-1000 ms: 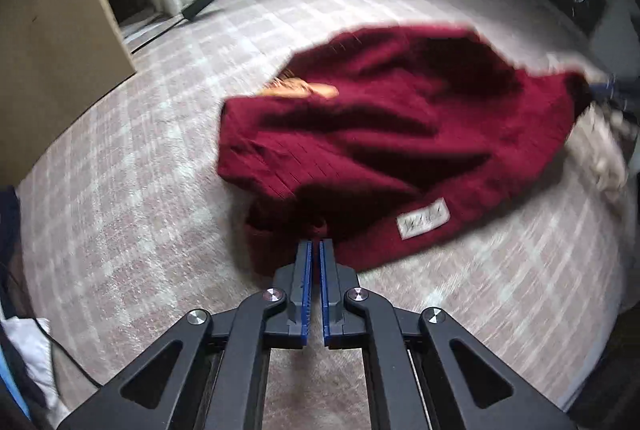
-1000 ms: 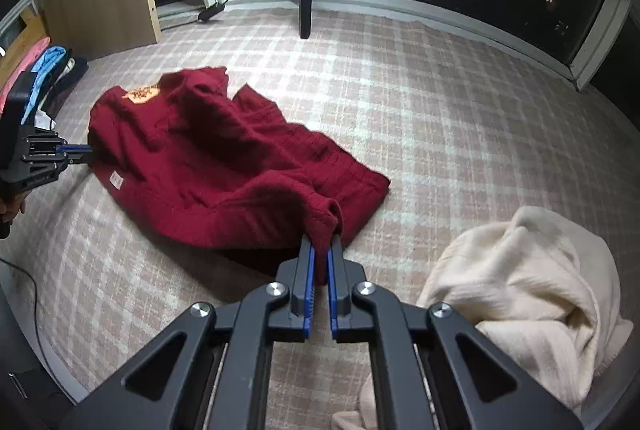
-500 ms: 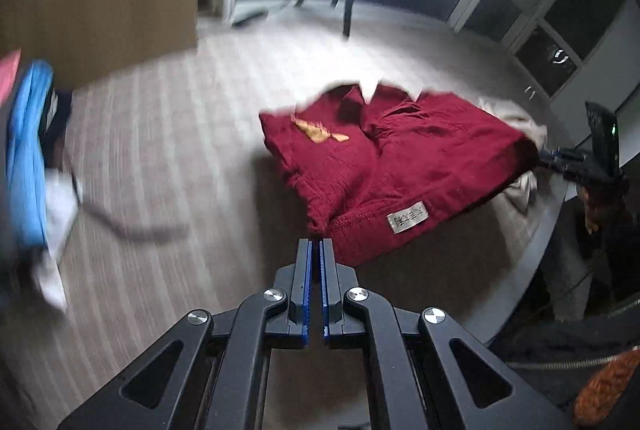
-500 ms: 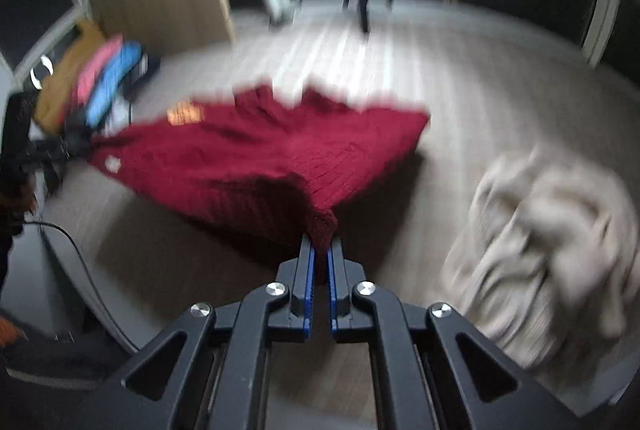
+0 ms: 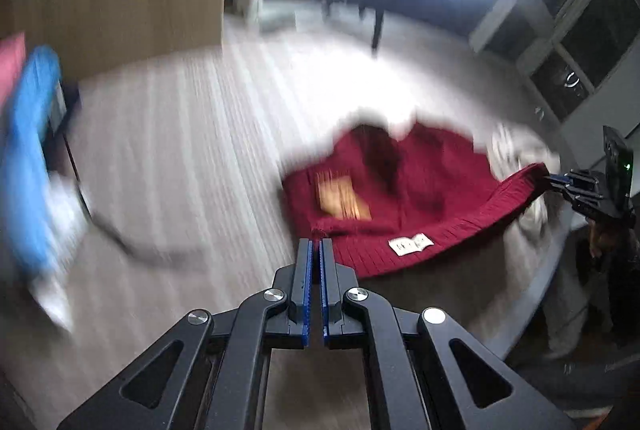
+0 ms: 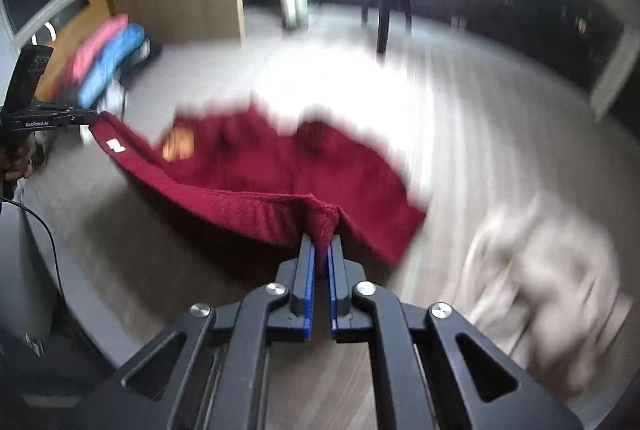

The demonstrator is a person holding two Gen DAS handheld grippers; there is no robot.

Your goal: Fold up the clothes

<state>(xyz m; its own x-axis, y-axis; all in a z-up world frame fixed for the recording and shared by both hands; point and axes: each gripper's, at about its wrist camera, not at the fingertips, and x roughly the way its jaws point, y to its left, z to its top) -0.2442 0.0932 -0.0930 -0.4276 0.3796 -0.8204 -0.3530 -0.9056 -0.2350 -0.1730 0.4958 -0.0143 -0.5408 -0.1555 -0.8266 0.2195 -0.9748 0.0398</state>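
Stack of pink and blue clothes point(image 6: 106, 63) at my far left, my left gripper point(image 5: 314, 244) clamped on one hem corner of the red sweater point(image 6: 280, 165), sweater stretched above the table point(image 6: 500, 133), my right gripper point(image 6: 320, 250) clamped on the other corner, cream garment point(image 6: 540, 290) heaped at right.

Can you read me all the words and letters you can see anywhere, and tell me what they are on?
"GenRobot.AI" on the side of the left gripper, seen from the right wrist camera.
White label on the hem of the red sweater: it has marks, too blurred to read.
Orange patch on the sweater: too blurred to read.
Nothing else readable.
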